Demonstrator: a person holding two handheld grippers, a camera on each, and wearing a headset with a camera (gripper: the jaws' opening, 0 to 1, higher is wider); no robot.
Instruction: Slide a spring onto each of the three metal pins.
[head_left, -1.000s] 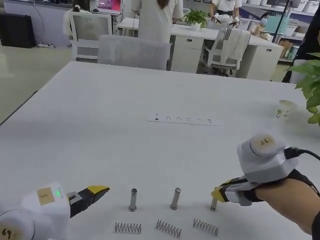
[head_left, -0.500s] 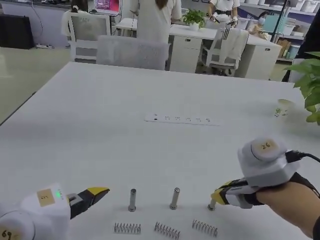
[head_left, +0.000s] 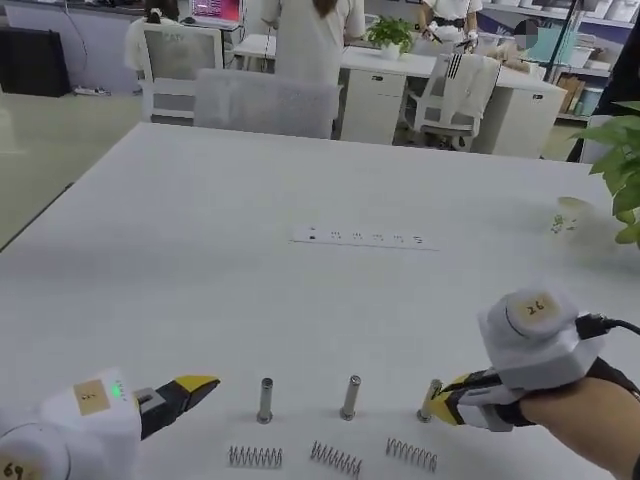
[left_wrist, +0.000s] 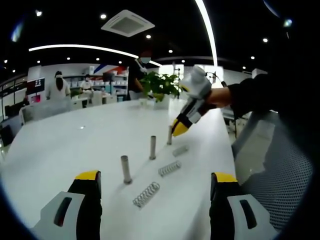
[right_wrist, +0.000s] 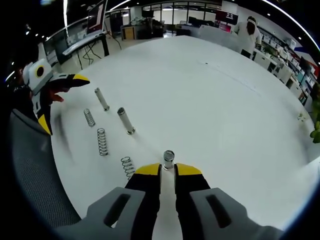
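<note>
Power strip (head_left: 365, 238) centre; cup (head_left: 570, 217) beside plant (head_left: 625, 170), right.

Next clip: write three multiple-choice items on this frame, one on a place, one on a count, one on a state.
1. Where do the springs lie? A on the table, nearer the person than the pins; B threaded on the pins; C in a tray.
2. How many pins are there? A two; B three; C five.
3. The left tool is: A open; B shut on a spring; C shut on a pin.
Answers: 1 A, all lie flat before the pins. 2 B, three form a row. 3 A, its jaws stand wide apart.
</note>
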